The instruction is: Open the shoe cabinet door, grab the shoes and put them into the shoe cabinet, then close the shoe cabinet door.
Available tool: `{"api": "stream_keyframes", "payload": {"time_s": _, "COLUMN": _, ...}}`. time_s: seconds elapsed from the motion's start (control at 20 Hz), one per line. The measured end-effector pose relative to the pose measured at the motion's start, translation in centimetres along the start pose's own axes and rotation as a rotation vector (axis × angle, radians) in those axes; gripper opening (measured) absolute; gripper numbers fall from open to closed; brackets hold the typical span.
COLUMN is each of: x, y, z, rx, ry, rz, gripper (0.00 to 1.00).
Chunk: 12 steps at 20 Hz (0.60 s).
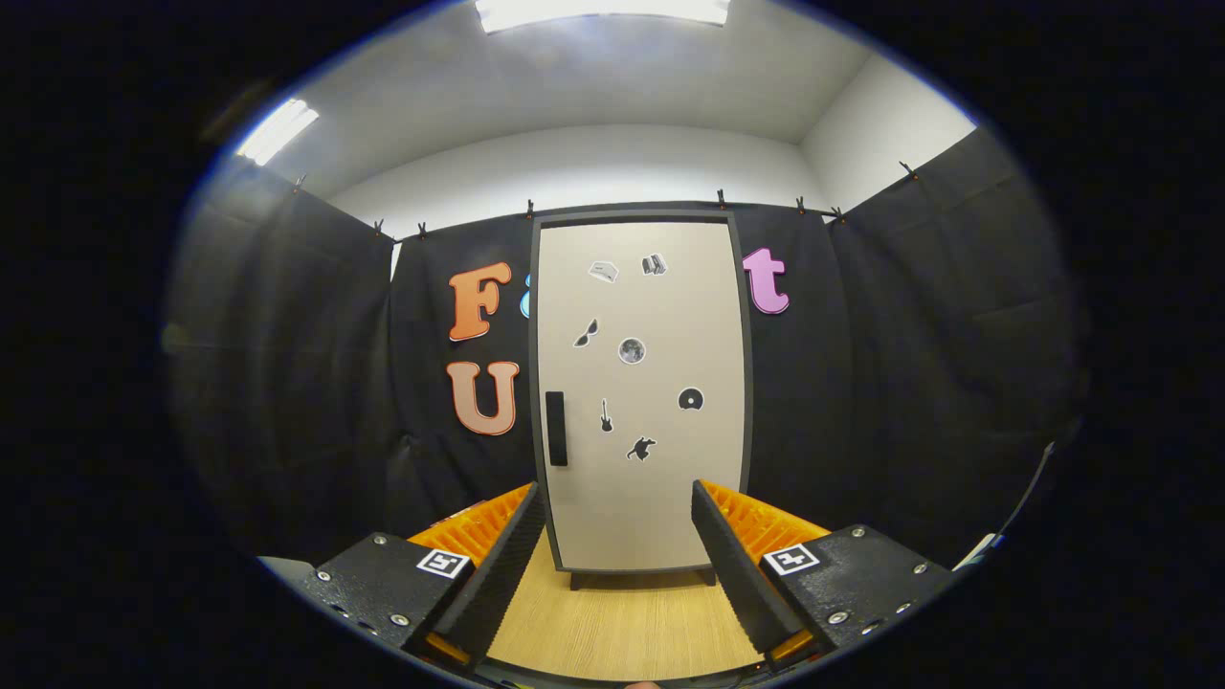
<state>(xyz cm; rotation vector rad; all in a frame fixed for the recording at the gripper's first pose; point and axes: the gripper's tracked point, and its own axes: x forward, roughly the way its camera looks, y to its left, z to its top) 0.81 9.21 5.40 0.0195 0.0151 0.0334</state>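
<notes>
A tall shoe cabinet (639,402) stands straight ahead on the wooden table, beyond my fingers. Its beige door (660,498) is shut inside a dark grey frame and carries several small stickers. A black vertical handle (556,428) sits on the door's left side, about halfway up. My gripper (618,502) is open, with nothing between its fingers. The cabinet's lower part shows in the gap between them, some way off.
A light wooden tabletop (627,622) runs from under the fingers to the cabinet's short feet. Black cloth walls close the booth behind and on both sides of the cabinet.
</notes>
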Motion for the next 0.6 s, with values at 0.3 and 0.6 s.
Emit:
{"api": "stream_keyframes", "payload": {"time_s": 0.3, "x": 0.29, "y": -0.07, "z": -0.26, "rx": 0.006, "ry": 0.002, "rz": -0.008, "gripper": 0.96}}
{"api": "stream_keyframes", "payload": {"time_s": 0.6, "x": 0.60, "y": 0.12, "z": -0.22, "rx": 0.012, "ry": -0.004, "rz": -0.016, "gripper": 0.96}}
